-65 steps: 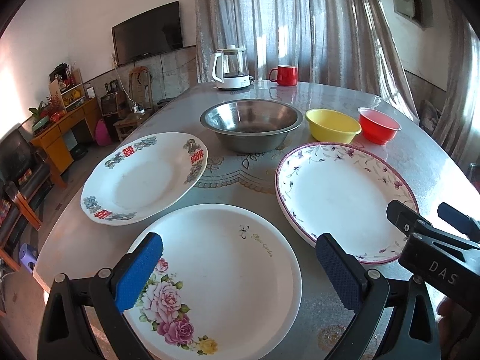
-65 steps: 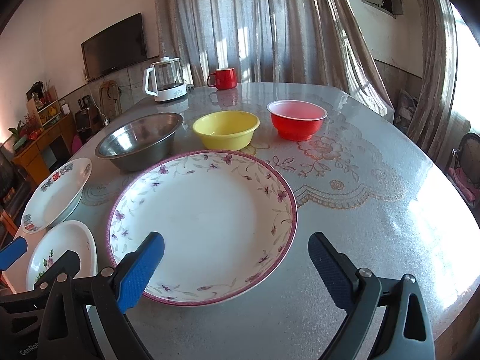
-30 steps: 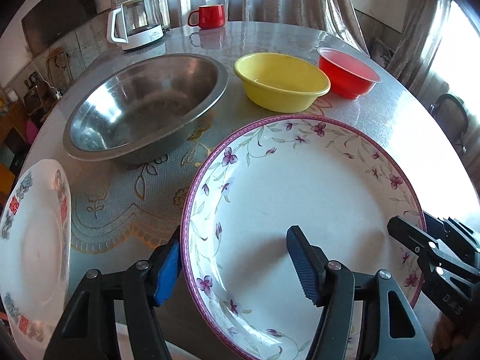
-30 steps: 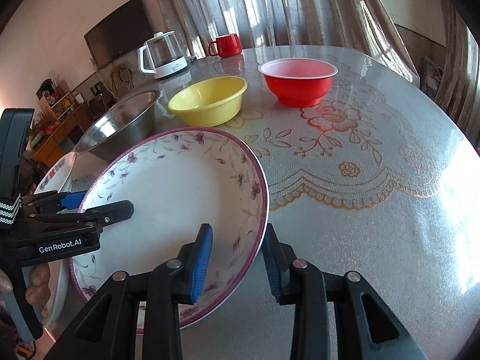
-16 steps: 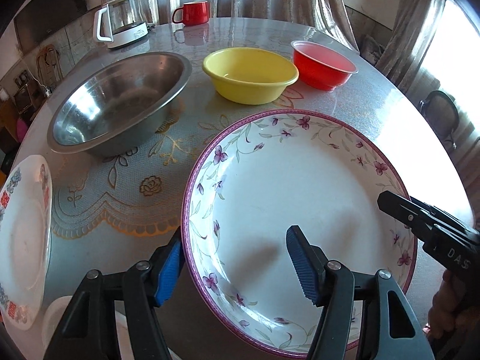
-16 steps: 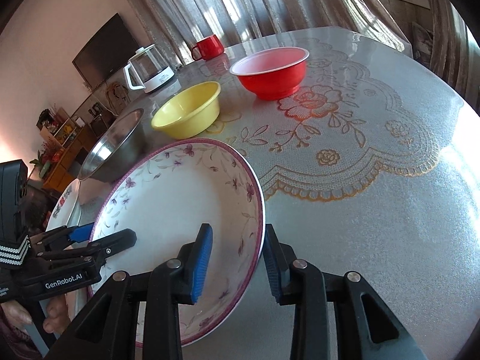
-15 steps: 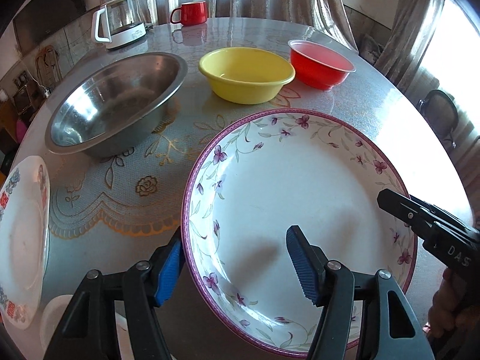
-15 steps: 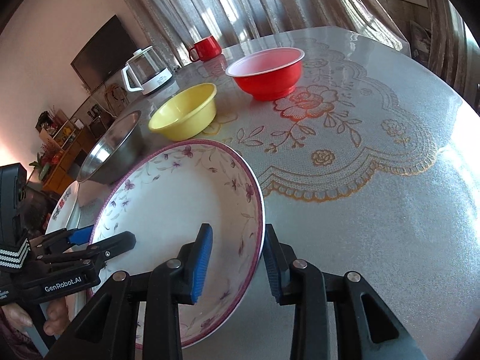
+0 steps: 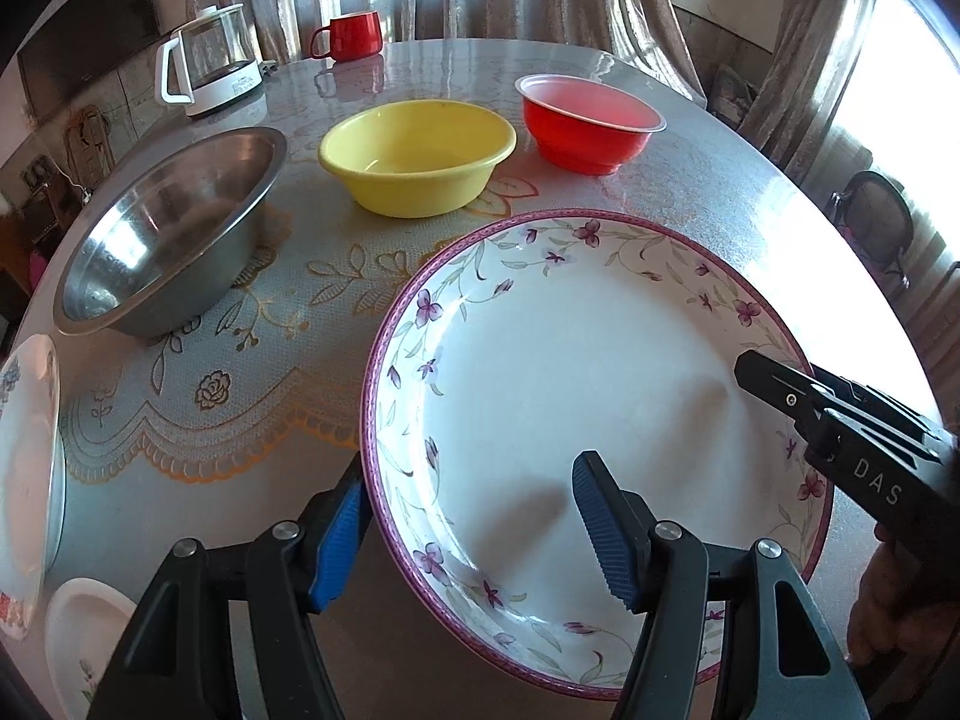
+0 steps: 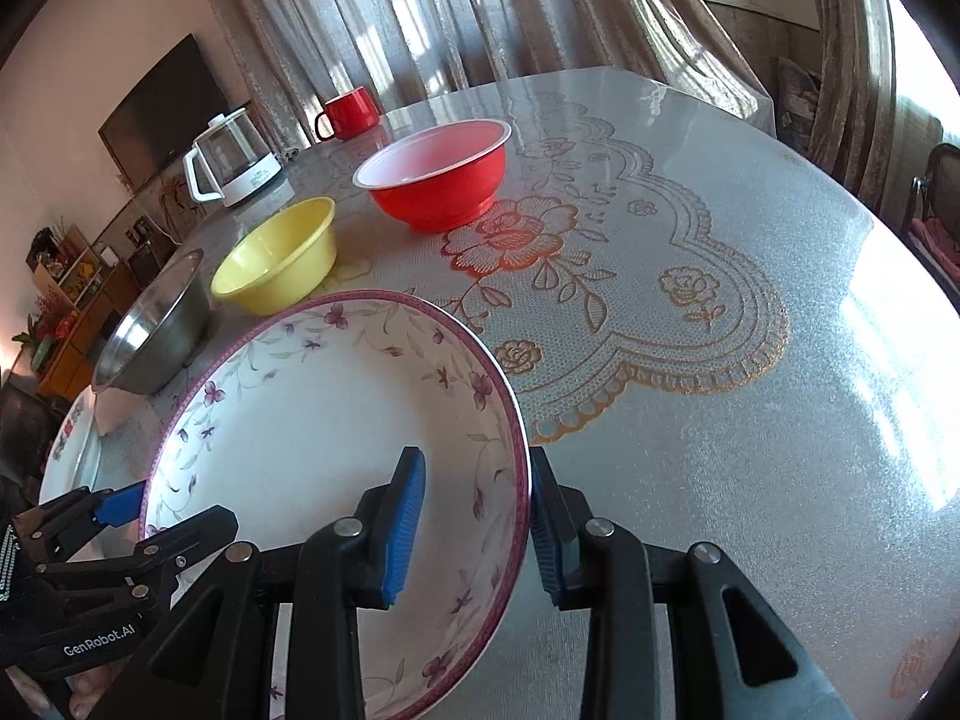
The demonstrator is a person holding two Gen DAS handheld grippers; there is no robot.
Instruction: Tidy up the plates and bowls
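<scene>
plate: big white plate w/ purple flower rim (image 9: 576,360), near side of bench, lifted & tilted, held at two edges.
left hand-held gripper (image 9: 474,531): straddles plate's near-left rim, one blue pad outside under the rim, other over the white well; jaws fairly wide; pad contact not clear, so grip can't be told.
right hand-held gripper (image 10: 474,525): closed on plate's right rim, one pad inside, one outside.
edges: plate's far rim near yellow bowl (image 9: 417,156) but apart; plate's left rim hangs over bare cloth; bench edge just right of plate in left view.
open room: wide bare stretch of bench (image 10: 750,312) right of plate & red bowl; strip of bare cloth betw. plate & steel bowl.
steel bowl (image 9: 162,228): far-left of plate, upright, nothing seen inside.
yellow bowl: betw. steel & red bowls, nothing seen inside.
red bowl (image 9: 591,120): far-right in the row, white-pink inside, nothing seen in it.
other plates: white plate w/ red-blue marks (image 9: 27,462) at left edge; small white plate (image 9: 84,642) near-left corner, partly under left gripper.
far side: glass kettle on white base (image 9: 210,63), red mug (image 9: 351,36).
surface: grey bench cover w/ gold & red lace flowers, glare at right.
room: curtains (image 10: 450,18) behind, dark TV (image 10: 162,108) on left wall, chair at right.
</scene>
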